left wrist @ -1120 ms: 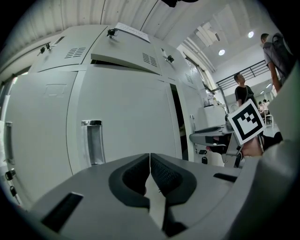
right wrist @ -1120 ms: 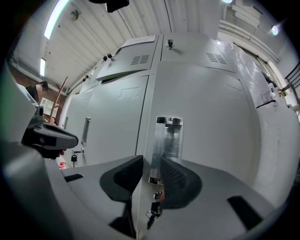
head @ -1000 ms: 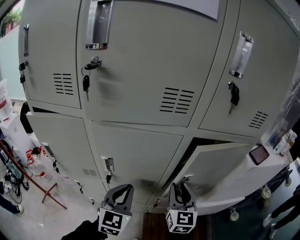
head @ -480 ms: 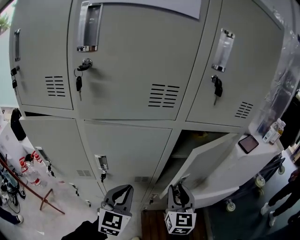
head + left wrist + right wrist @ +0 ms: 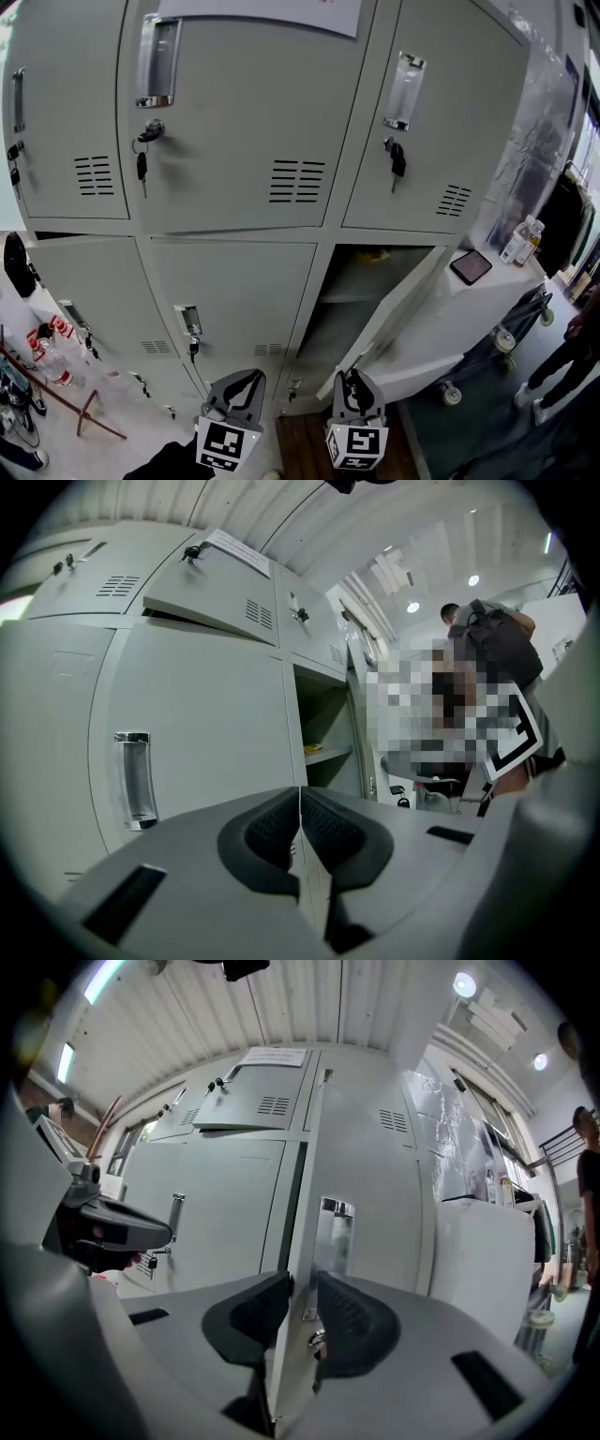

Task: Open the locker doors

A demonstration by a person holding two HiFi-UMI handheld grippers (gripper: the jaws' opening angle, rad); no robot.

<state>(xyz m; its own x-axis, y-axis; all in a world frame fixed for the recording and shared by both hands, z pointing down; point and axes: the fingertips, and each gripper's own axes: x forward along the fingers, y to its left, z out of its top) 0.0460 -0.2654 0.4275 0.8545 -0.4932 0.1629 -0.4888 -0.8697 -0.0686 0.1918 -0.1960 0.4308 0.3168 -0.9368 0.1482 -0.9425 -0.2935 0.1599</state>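
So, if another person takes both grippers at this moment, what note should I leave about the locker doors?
Left gripper: shut, empty, in front of the lower middle door.
Right gripper: its jaws have just been closing and now clamp the free edge of the lower right door.
Done: the lower right door is partly open.
Left: swing it fully open. The lower middle door and the lower left door are closed and probably come next, then the upper row.

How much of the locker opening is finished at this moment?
Done: the lower right grey metal locker door stands partly open. In hand: the right gripper holds its edge; its fingers have just been closing on it. Remaining: at least the lower middle door looks closed; the left gripper is shut, empty.
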